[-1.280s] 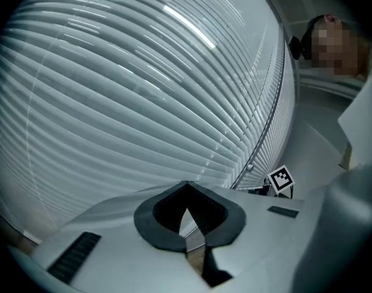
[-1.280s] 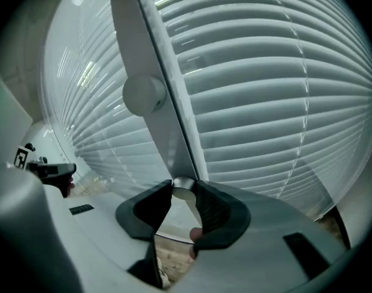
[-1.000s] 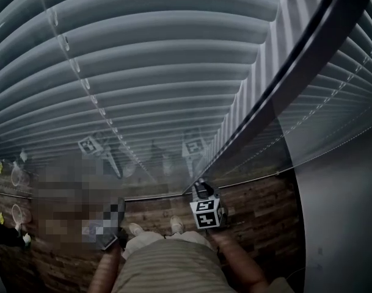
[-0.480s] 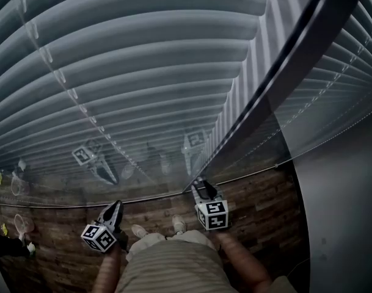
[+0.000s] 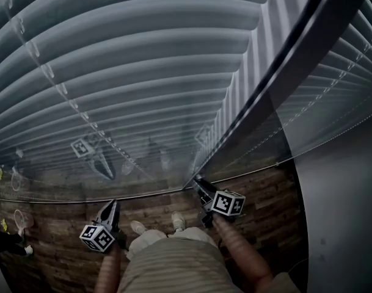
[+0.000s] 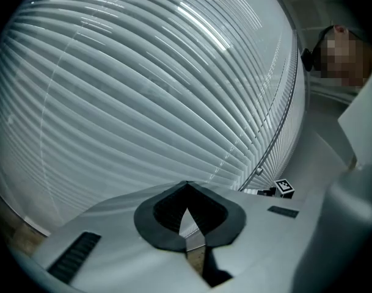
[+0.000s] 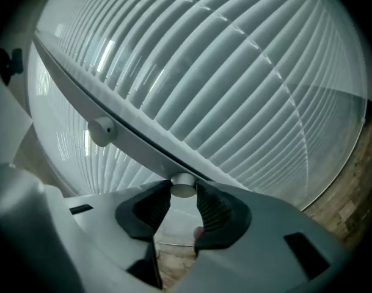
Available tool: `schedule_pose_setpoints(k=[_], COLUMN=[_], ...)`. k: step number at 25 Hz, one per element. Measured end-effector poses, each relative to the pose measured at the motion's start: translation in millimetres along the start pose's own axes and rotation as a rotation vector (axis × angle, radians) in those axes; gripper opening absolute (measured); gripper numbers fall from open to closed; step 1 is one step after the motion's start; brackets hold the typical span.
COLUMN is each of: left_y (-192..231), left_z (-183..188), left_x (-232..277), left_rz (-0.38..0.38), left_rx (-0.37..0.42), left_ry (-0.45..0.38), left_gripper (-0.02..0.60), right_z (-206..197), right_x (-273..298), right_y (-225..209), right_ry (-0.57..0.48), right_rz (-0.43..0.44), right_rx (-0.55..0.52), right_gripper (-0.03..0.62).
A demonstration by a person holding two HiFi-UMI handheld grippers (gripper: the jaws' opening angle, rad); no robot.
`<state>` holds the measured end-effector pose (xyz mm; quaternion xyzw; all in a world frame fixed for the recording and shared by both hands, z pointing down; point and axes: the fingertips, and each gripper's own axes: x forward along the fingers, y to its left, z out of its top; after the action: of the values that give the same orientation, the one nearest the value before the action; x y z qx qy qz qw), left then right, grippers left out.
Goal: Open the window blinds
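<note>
Grey horizontal blinds (image 5: 143,60) fill the window in front of me, their slats lying closed. A thin tilt wand (image 5: 277,81) hangs down their right side. In the right gripper view the wand (image 7: 131,133) ends in a white cap (image 7: 183,187). My right gripper (image 7: 183,195) holds that cap between its two pad tips; its jaws have just been opening, with the cap still touching both pads. In the head view the right gripper (image 5: 199,182) sits at the wand's lower end. My left gripper (image 5: 112,207) hangs lower left, shut and empty, with its tips (image 6: 186,191) meeting.
Brown wood-look floor (image 5: 259,194) lies below, with the person's shoes (image 5: 155,226) on it. A plain wall (image 5: 338,212) rises at the right. A small white knob (image 7: 101,131) sits beside the wand. Small items (image 5: 14,221) lie at the left floor edge.
The right gripper has rolled about the wand, and its marker cube has swung from below the jaws out to the right. The left gripper has hardly moved.
</note>
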<state>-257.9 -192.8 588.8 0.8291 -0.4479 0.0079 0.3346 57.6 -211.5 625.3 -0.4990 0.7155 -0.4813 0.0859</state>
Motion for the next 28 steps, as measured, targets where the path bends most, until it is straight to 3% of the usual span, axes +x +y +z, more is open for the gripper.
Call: schedule_pose_setpoints(k=[4, 9, 17, 21, 26, 28], left_y=[0.1, -4.1, -2.8, -12.7, -27.8, -28.5], left_z=[0.0, -6.3, -8.9, 1.4, 18.3, 19.8], left_x=[1.5, 2.6, 2.4, 4.7, 4.1, 2.9], left_rz=[0.007, 0.007, -0.01, -0.034, -0.049, -0.047], left_rx=[-0.005, -0.018, -0.01, 0.01, 0.03, 0.038], left_ry=[-0.02, -0.025, 0.0, 0.015, 0.027, 0.028], left_gripper=[0.012, 0.012, 0.013, 0.012, 0.013, 0.014], right_z=[-0.6, -1.8, -4.6, -1.3, 8.5, 7.1], right_x=[1.7, 2.5, 5.9, 2.8, -10.6, -16.1], right_y=[1.9, 2.9, 3.1, 8.8, 22.9, 25.2], right_ry=[0.061, 0.168, 0.308, 0.303, 0.194, 0.143], right_rz=[-0.045, -0.214, -0.412, -0.424, -0.333, -0.265], right_rx=[-0.07, -0.37, -0.698, -0.712, -0.66, -0.57], right_gripper=[0.127, 0.127, 0.127, 0.127, 0.132, 0.132])
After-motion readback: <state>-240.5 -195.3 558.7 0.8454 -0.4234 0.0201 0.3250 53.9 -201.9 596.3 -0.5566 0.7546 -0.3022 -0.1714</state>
